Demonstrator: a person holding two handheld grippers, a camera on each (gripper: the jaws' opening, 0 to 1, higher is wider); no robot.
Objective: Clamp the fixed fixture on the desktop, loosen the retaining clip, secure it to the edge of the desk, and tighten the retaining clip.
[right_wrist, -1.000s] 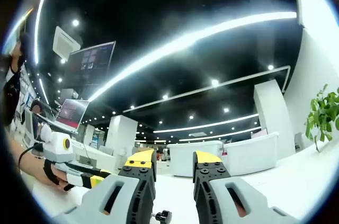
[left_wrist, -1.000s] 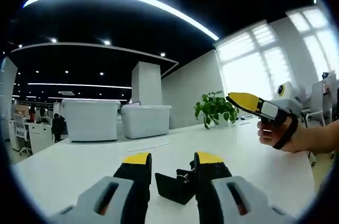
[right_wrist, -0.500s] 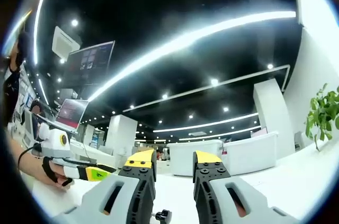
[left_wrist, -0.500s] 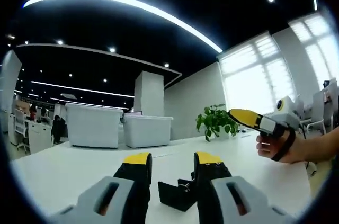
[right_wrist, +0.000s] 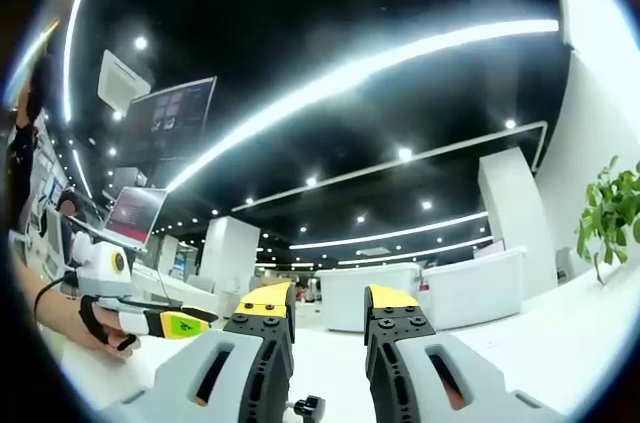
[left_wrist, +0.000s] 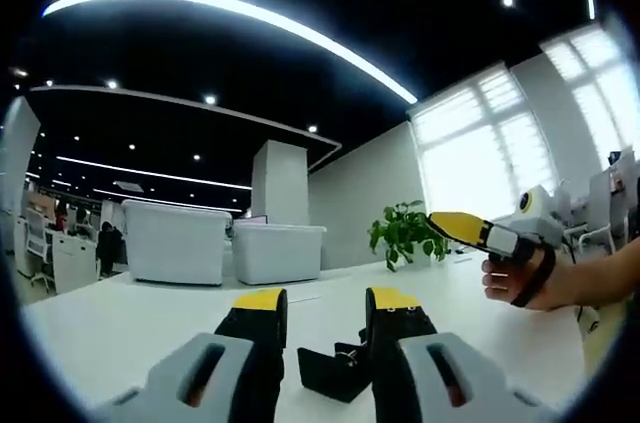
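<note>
The white counter (left_wrist: pixel 120 318) stretches wide and bare ahead of the left tool (left_wrist: pixel 325 305), running back to two white bins (left_wrist: pixel 175 241) and a potted plant (left_wrist: pixel 405 228) near its far edge, with a bright window wall beyond on the right. The black fixture (left_wrist: pixel 335 375) sits on the counter low in the left gripper view, just ahead of the tool and between its two yellow-tipped jaws; the jaws stand apart with a clear gap. The fixture's right part is hidden behind the right jaw, and whether either jaw touches it cannot be told. Its clip is too small and dark to make out in this view.

The right tool (left_wrist: pixel 455 225) enters the left gripper view from the right, held in a hand (left_wrist: pixel 520 278) above the counter and well apart from the fixture, pointing leftward toward the plant.

In the right gripper view the camera tilts upward toward the dark ceiling and its long light strips. The right tool (right_wrist: pixel 328 301) has its jaws apart with nothing between them. A small black knob (right_wrist: pixel 308 408) peeks up at the bottom edge between the jaws, cut off below. The left tool (right_wrist: pixel 185 325) shows at lower left, held in a hand (right_wrist: pixel 95 328) whose forearm is cut off by the frame.
</note>
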